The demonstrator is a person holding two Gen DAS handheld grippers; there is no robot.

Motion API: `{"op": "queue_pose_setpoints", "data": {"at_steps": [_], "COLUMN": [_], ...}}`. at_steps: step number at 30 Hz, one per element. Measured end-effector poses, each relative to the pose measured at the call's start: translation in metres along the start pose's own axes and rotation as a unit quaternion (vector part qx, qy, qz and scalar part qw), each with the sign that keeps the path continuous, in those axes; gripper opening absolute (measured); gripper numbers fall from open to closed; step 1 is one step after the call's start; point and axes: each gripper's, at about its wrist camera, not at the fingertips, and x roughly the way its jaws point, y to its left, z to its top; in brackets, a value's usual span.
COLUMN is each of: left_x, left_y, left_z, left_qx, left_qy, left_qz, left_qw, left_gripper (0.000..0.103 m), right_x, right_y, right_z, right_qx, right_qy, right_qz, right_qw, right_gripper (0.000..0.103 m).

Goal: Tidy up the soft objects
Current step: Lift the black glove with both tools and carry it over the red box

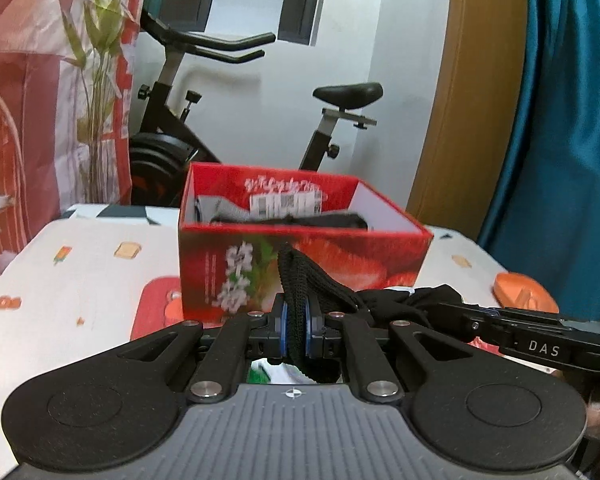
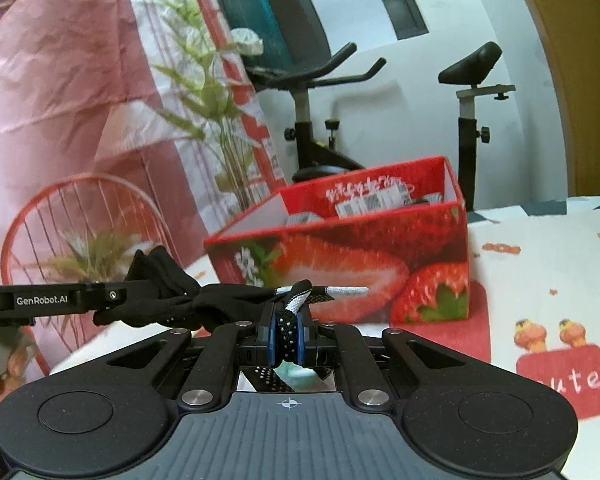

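A black sock [image 1: 300, 280] with a white-speckled end [image 2: 296, 300] is stretched between both grippers, held above the bed in front of a red strawberry box [image 1: 300, 272]. My left gripper [image 1: 296, 322] is shut on the sock's black ribbed end. My right gripper [image 2: 287, 330] is shut on the speckled end, and the left one [image 2: 100, 300] reaches in from the left of that view. The right gripper [image 1: 500, 326] shows at the right in the left wrist view. The box [image 2: 360, 256] is open on top, with dark and grey soft items [image 1: 284, 216] inside.
The box stands on a bed with a cartoon-print sheet [image 1: 92, 264]. An orange object [image 1: 524, 288] lies at its right. Behind are an exercise bike [image 1: 260, 92], a floral red curtain [image 1: 40, 100], a teal curtain [image 1: 560, 120] and a red wire chair [image 2: 80, 220].
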Motion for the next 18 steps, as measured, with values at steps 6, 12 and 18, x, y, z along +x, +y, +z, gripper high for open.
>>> {"op": "queue_pose_setpoints", "data": {"at_steps": [6, 12, 18], "left_x": [0.018, 0.053, 0.110], "left_y": [0.008, 0.020, 0.041], "left_z": [0.029, 0.060, 0.085], "left_qx": [0.000, -0.004, -0.033], "left_qy": [-0.012, -0.004, 0.036], "left_qz": [-0.008, -0.006, 0.008], "left_qw": [0.9999, 1.0000, 0.9988], "left_gripper": [0.009, 0.009, 0.009], "right_x": [0.013, 0.048, 0.104], "right_y": [-0.005, -0.012, -0.013], "right_z": [0.035, 0.078, 0.111], "right_qx": [-0.008, -0.018, -0.061], "right_qy": [-0.016, 0.000, 0.035], "right_qz": [-0.004, 0.002, -0.019], "right_qw": [1.000, 1.000, 0.997], "right_gripper": [0.009, 0.009, 0.009]}}
